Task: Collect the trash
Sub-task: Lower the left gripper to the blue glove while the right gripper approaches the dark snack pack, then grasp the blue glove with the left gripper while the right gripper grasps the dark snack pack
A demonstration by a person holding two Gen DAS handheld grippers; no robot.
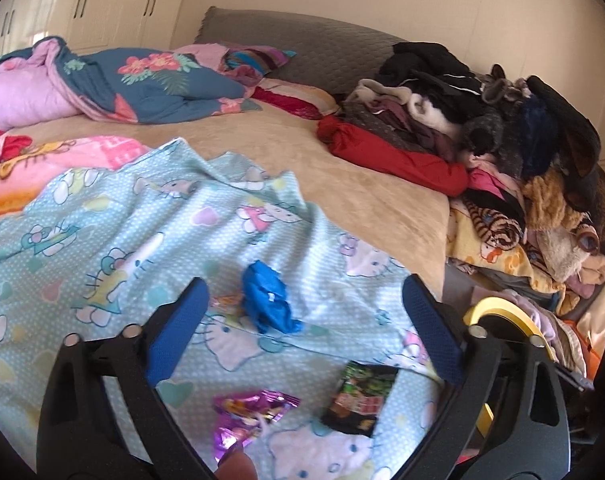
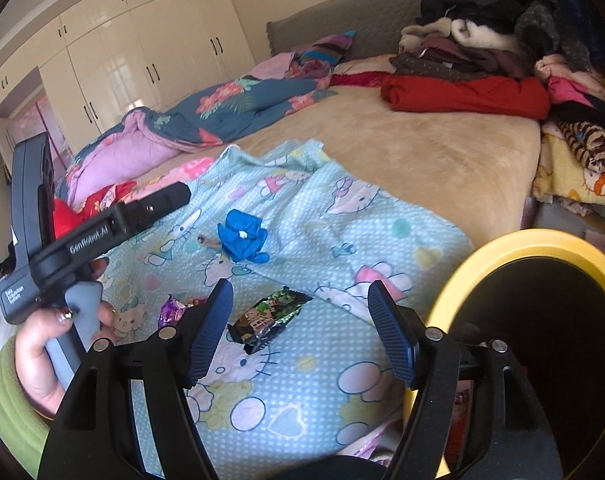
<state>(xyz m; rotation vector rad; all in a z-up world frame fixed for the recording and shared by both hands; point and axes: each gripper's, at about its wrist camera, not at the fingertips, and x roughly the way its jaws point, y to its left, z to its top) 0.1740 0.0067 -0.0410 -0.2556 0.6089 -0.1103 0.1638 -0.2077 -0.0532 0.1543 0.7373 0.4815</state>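
Trash lies on a light blue cartoon-cat blanket (image 1: 114, 240) on the bed. A crumpled blue piece (image 1: 268, 304) sits between my left gripper's (image 1: 302, 300) open fingers, a little ahead of them. A purple foil wrapper (image 1: 250, 420) and a dark green snack packet (image 1: 362, 398) lie nearer the camera. In the right wrist view my right gripper (image 2: 300, 304) is open and empty over the blanket, with the green packet (image 2: 270, 318) just by its left finger, the blue piece (image 2: 242, 240) further off, and the purple wrapper (image 2: 172, 310) to the left. A small brown scrap (image 2: 210, 241) lies beside the blue piece.
A yellow-rimmed bin with a dark inside (image 2: 538, 320) stands at the bed's right corner; its rim shows in the left wrist view (image 1: 506, 314). A pile of clothes (image 1: 482, 120) fills the bed's right side. A floral quilt (image 1: 150, 84) lies at the back left. The left hand-held gripper's body (image 2: 82, 248) is at left.
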